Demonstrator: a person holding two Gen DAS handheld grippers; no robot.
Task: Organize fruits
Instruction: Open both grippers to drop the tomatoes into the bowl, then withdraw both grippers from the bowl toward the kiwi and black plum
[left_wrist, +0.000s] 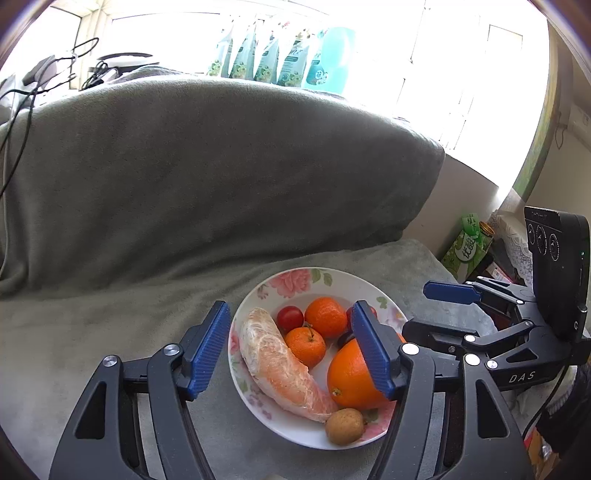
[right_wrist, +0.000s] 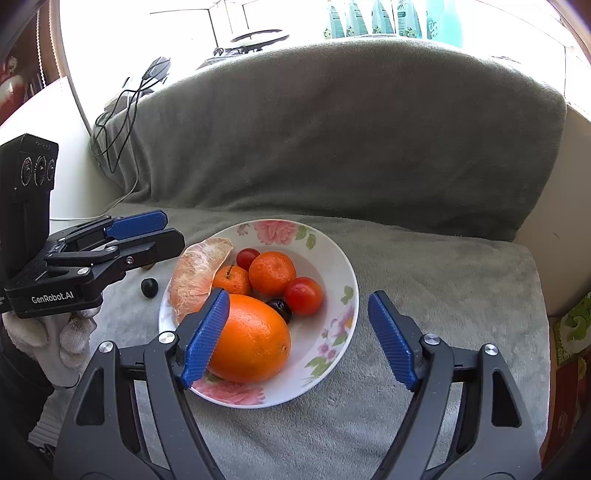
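Floral plate (left_wrist: 332, 275) rests on a grey blanket (left_wrist: 110, 314) that covers the sofa seat and backrest. All but one of the visible fruits are gathered in the plate.

Contents of the plate, left wrist view: one large orange (left_wrist: 351, 376) at the near right; a peeled pomelo segment (left_wrist: 277, 365) lying along the left side; two tangerines (left_wrist: 305, 345) and (left_wrist: 325, 317) touching at the centre; a cherry tomato (left_wrist: 290, 318) just behind the segment; a small brown fruit (left_wrist: 344, 425) on the near rim, touching the tip of the segment. The right wrist view adds a second, larger tomato (right_wrist: 303, 295) and a dark round fruit (right_wrist: 280, 308) wedged between that tomato and the orange.

One item outside the plate — a dark round fruit (right_wrist: 149, 287) lies on the blanket just beside the plate's left edge.

Left gripper (left_wrist: 291, 347): jaws spread wide, holding nothing, poised above the plate with the segment and tangerines showing between them. From the right wrist view its fingertips are near the pomelo end of the plate; a white-gloved hand (right_wrist: 55, 332) holds it.

Right gripper (right_wrist: 299, 336): jaws released and empty, spanning the near right part of the plate — its left pad (right_wrist: 207, 336) overlaps the orange in view; contact cannot be judged.
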